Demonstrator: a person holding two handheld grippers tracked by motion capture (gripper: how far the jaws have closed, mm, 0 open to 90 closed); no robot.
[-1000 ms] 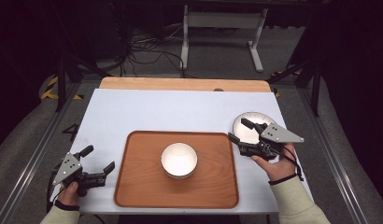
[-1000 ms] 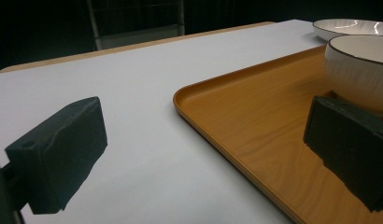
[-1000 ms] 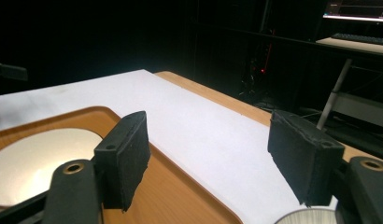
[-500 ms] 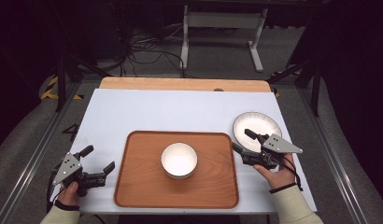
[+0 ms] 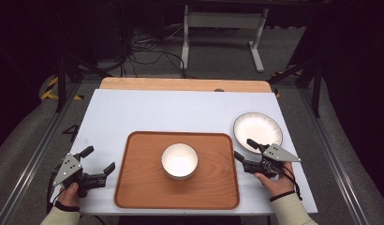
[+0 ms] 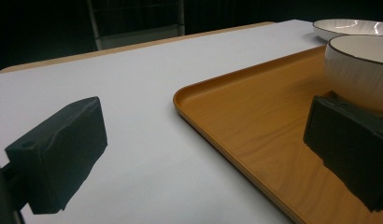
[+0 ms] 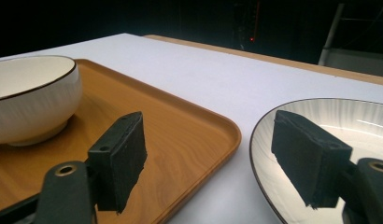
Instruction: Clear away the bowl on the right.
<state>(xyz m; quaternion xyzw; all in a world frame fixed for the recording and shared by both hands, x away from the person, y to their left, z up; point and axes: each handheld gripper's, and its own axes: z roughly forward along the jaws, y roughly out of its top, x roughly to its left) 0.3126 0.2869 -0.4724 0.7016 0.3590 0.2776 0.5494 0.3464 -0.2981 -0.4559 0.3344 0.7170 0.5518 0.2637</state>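
The plate point(image 5: 258, 131) lies on the white tabletop point(image 5: 157, 112), at the right, just past the tray point(image 5: 138, 187). The right tongs point(image 5: 247, 150) are held wide apart and empty, with the plate's near rim right in front of them. The left tongs point(image 5: 97, 159) are open too, far off at the left.

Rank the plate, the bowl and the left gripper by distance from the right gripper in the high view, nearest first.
From the right gripper:
1. Plate: just beyond it, on the white table surface right of the tray; one jaw reaches over its near rim.
2. Bowl: to its left, in the middle of the wooden tray.
3. Left gripper: far left, past the tray's other edge.
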